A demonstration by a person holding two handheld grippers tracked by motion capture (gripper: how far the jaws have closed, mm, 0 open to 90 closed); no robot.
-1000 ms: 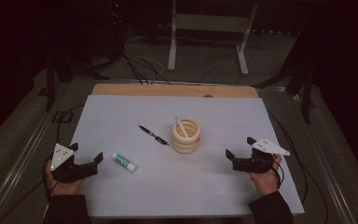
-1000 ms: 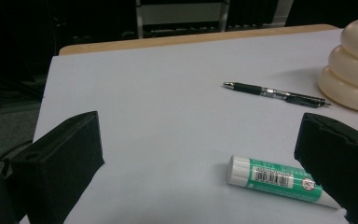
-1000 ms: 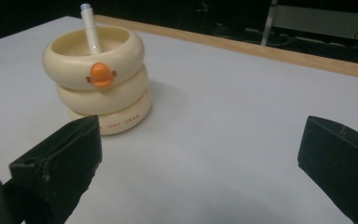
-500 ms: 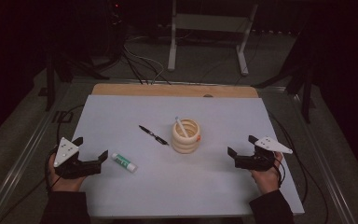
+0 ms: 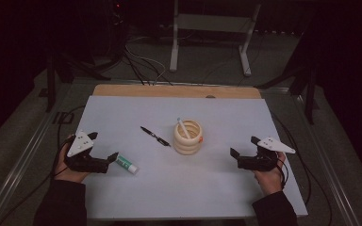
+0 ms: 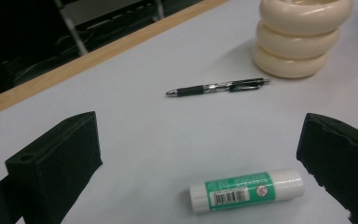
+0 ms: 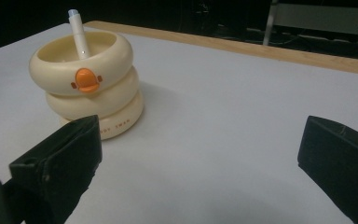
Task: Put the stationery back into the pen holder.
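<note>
Glue stick [image 6: 246, 190] label shows a barcode; holder [image 7: 87, 88] reads "SWAN"

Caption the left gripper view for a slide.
Open left gripper frames a glue stick; pen beyond.

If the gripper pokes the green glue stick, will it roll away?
Probably, a little. The glue stick is a round tube lying on its side on the smooth table, so a sideways nudge could roll it. It looks stiff, so the open left gripper should pinch it without bending it, though the plastic may be slippery.
</note>
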